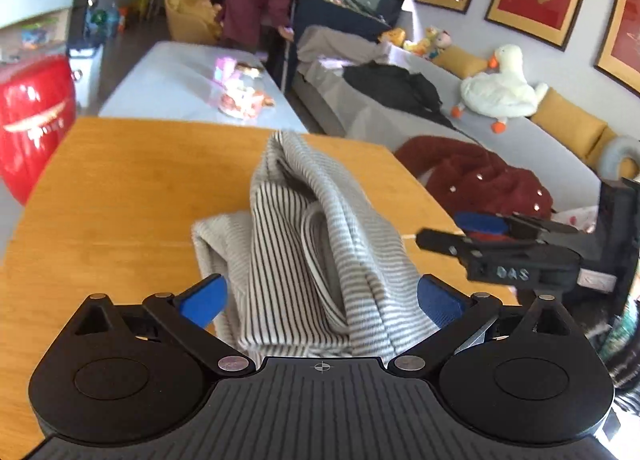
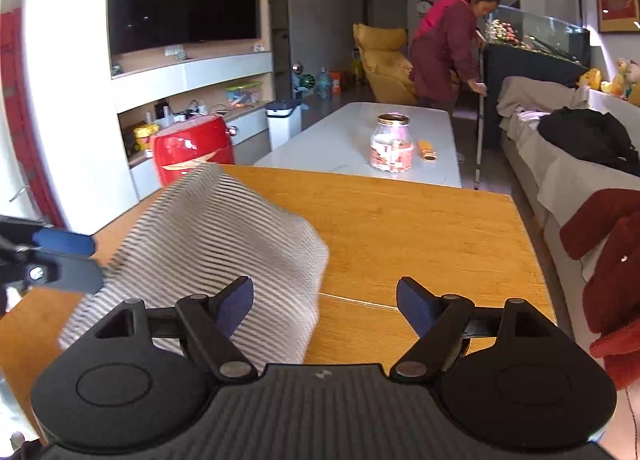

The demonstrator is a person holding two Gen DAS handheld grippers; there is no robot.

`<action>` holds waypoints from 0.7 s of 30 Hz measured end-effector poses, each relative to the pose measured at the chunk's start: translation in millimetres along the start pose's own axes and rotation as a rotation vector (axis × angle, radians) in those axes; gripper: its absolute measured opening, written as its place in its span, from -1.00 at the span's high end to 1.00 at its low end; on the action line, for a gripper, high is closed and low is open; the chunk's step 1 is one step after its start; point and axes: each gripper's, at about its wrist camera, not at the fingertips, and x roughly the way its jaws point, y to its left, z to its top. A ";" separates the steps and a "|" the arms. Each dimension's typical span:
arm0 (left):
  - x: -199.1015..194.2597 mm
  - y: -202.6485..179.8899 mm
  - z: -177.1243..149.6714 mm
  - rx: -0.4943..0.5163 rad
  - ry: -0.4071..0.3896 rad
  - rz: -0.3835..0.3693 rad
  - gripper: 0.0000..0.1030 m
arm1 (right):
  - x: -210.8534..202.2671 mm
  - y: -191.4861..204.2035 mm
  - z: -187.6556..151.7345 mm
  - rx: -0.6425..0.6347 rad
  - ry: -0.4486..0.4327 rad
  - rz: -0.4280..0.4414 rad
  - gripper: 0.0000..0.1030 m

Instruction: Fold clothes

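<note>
Living room setting: sofa with a plush goose (image 1: 500, 87) and a dark red fleece garment (image 1: 476, 175), a person in the background leaning over by a fish tank, and a pale coffee table carrying a glass jar (image 2: 391, 145) that seems to be holding pinkish wrapped items.

Wooden surface (image 1: 120, 187) is carrying the task's item, a striped grey-and-white garment (image 1: 316, 252). It is hanging bunched between the pads of the left tool (image 1: 322, 300), its long axis running away from that tool toward the far edge of the surface; the lower folds are resting on the wood. The left tool is clenching the cloth.

The right tool (image 2: 325, 306) is standing released, nothing between its pads; the garment is lying to its left, one edge just beside its left finger (image 2: 236, 306).

Judgement: the left hand is nearer and controlling the cloth. The coming move is depending on the right tool reaching leftward to a free edge, so the fold can be laid across the long axis.
</note>
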 end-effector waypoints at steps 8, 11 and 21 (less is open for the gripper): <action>5.7 5.7 7.4 -0.012 0.001 0.024 -1.00 | 2.6 73.3 -26.7 -0.209 -0.015 0.134 -0.36; 11.1 14.7 5.1 -0.039 0.016 0.040 -1.00 | 9.6 74.0 -30.6 -0.278 -0.020 0.104 -0.36; 35.8 54.4 -21.7 -0.268 0.090 -0.063 -1.00 | -8.2 36.9 -12.9 -0.281 -0.025 0.027 -0.45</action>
